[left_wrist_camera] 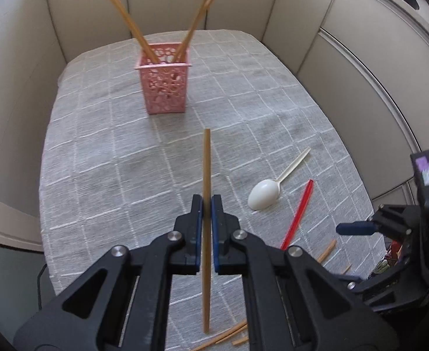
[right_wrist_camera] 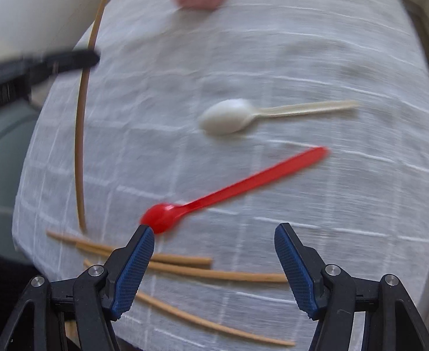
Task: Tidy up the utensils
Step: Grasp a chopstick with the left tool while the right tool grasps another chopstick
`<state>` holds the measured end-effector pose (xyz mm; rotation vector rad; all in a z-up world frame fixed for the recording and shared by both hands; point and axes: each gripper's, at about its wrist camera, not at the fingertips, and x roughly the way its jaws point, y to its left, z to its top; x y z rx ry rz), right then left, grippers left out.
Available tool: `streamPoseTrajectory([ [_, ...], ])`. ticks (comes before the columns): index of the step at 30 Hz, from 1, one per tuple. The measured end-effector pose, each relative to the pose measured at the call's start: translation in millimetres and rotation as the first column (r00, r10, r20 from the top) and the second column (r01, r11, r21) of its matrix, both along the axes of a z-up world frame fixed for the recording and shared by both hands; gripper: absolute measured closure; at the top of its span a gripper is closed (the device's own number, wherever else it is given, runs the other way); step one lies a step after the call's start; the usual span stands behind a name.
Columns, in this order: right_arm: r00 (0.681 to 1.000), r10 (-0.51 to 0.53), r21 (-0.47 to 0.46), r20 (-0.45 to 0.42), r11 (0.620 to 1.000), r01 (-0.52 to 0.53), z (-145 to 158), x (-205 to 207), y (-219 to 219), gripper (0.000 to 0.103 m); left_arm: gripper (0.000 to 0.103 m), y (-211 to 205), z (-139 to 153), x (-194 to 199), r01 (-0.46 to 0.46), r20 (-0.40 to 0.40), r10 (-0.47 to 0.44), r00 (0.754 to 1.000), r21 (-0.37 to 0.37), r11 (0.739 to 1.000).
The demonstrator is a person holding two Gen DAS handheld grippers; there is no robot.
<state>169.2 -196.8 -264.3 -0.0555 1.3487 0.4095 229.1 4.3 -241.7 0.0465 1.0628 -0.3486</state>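
Observation:
My left gripper (left_wrist_camera: 206,201) is shut on a wooden chopstick (left_wrist_camera: 206,175) and holds it upright above the cloth; it also shows in the right wrist view (right_wrist_camera: 81,134). A pink lattice basket (left_wrist_camera: 164,83) stands farther back with several chopsticks (left_wrist_camera: 132,27) leaning in it. My right gripper (right_wrist_camera: 214,231) is open and empty, low over the table's near edge, above several loose chopsticks (right_wrist_camera: 214,273). A red spoon (right_wrist_camera: 232,190) lies just ahead of its left finger. A white spoon (right_wrist_camera: 229,117) lies beyond that.
A grey checked tablecloth (left_wrist_camera: 103,158) covers the table. Beige partition walls (left_wrist_camera: 316,29) enclose it at the back and both sides. The right gripper's body (left_wrist_camera: 395,234) shows at the right edge of the left wrist view.

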Motion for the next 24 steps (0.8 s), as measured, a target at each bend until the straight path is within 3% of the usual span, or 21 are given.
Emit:
streamPoseTrajectory([
  [6,0.966,0.259,0.004,-0.015,0.966,-0.259,-17,-26,76,0.037,0.096,51,10,-8,-0.092,0.016,0.092,0.996,0.010,0.996],
  [14,0.860,0.510,-0.039,-0.015,0.859,-0.510,-38,-60,162,0.045,0.096,103,9,-20,-0.174,0.031,0.174,0.984,0.024,0.984],
  [18,0.810,0.585,-0.077,-0.034,0.807,-0.586,-53,-70,192,0.054,0.096,120,11,-25,-0.192,0.032,0.192,0.981,0.005,0.981],
  [22,0.791,0.609,-0.126,-0.060,0.781,-0.611,-70,-71,208,0.060,0.096,134,11,-29,-0.206,0.029,0.207,0.978,-0.021,0.978],
  [24,0.787,0.617,-0.134,-0.029,0.778,-0.614,-69,-70,213,0.068,0.096,138,12,-29,-0.211,0.027,0.212,0.977,-0.028,0.977],
])
